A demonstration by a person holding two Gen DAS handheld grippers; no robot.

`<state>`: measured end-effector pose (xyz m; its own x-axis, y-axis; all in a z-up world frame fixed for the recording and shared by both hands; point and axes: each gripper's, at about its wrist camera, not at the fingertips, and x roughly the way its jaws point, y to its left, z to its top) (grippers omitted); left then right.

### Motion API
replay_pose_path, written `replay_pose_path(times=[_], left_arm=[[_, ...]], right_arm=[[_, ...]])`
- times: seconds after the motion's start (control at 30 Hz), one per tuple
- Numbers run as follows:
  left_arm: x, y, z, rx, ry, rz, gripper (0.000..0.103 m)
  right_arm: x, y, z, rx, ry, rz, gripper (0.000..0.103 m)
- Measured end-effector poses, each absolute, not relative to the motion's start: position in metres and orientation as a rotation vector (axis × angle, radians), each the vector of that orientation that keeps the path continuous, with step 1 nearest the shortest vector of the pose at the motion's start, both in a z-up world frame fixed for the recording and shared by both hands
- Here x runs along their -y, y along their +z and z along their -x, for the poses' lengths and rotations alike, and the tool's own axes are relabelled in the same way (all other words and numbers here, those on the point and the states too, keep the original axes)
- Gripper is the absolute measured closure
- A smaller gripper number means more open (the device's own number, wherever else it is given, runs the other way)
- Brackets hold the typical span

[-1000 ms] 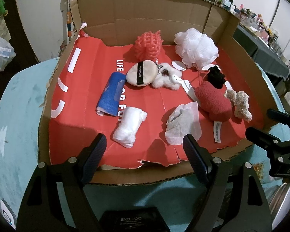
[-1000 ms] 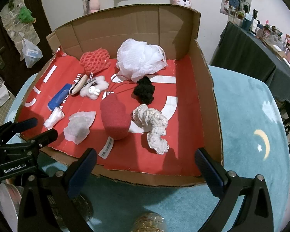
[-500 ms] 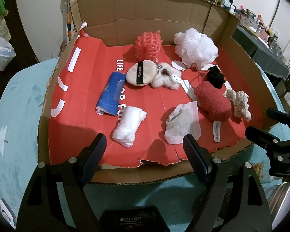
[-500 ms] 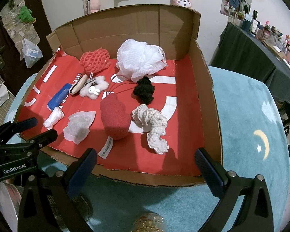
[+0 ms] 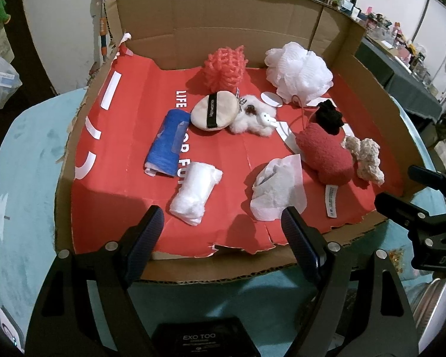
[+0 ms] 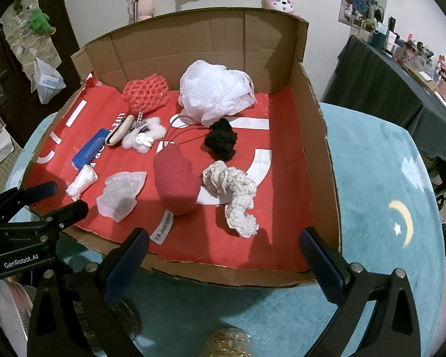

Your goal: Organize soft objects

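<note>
An open cardboard box (image 5: 240, 34) with a red floor holds several soft objects. In the left wrist view: a white mesh pouf (image 5: 298, 71), an orange net sponge (image 5: 224, 67), a beige puff (image 5: 215, 112), a fluffy white bunny charm (image 5: 254, 119), a blue roll (image 5: 168, 142), a white wad (image 5: 194, 192), a crumpled tissue (image 5: 278, 186), a red plush piece (image 5: 325, 156), a black scrunchie (image 5: 330, 116) and a cream yarn piece (image 5: 367, 159). My left gripper (image 5: 223, 227) is open at the box's front edge. My right gripper (image 6: 224, 248) is open at the front right.
The box (image 6: 315, 136) stands on a teal cloth with moon and star prints (image 6: 401, 217). A dark table with clutter (image 6: 401, 68) is at the far right. A metal lid (image 5: 437, 297) lies beside the left gripper. Plush toys hang on the back wall.
</note>
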<state>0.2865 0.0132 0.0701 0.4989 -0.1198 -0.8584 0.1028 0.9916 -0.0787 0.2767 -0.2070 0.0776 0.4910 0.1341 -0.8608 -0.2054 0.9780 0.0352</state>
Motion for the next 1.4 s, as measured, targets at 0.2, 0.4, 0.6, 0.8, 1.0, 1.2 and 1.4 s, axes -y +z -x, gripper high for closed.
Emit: replay_pose_path(times=[0.2, 0.4, 0.6, 0.8, 1.0, 1.2, 1.4], left_arm=[[-0.012, 0.07, -0.287, -1.04, -0.139, 0.017, 0.022], [-0.014, 0.069, -0.287, -1.043, -0.143, 0.034, 0.022], [-0.014, 0.069, -0.287, -1.044, -0.148, 0.036, 0.022], [-0.013, 0.071, -0.285, -1.034, -0.168, 0.04, 0.022], [-0.017, 0.088, -0.271, -0.99, -0.166, 0.029, 0.022], [-0.025, 0.128, -0.24, -0.861, -0.128, 0.013, 0.022], [-0.025, 0.156, -0.184, -0.732, -0.13, 0.004, 0.01]], right_arm=[[0.207, 0.078, -0.276, -1.037, 0.207, 0.075, 0.0], [0.207, 0.077, -0.276, -1.037, 0.207, 0.078, 0.0], [0.207, 0.077, -0.277, -1.037, 0.207, 0.077, 0.0], [0.206, 0.078, -0.276, -1.034, 0.205, 0.075, 0.0], [0.206, 0.085, -0.274, -1.009, 0.2, 0.096, 0.0], [0.216, 0.113, -0.26, -0.946, 0.196, 0.069, 0.0], [0.233, 0.158, -0.217, -0.815, 0.176, 0.05, 0.0]])
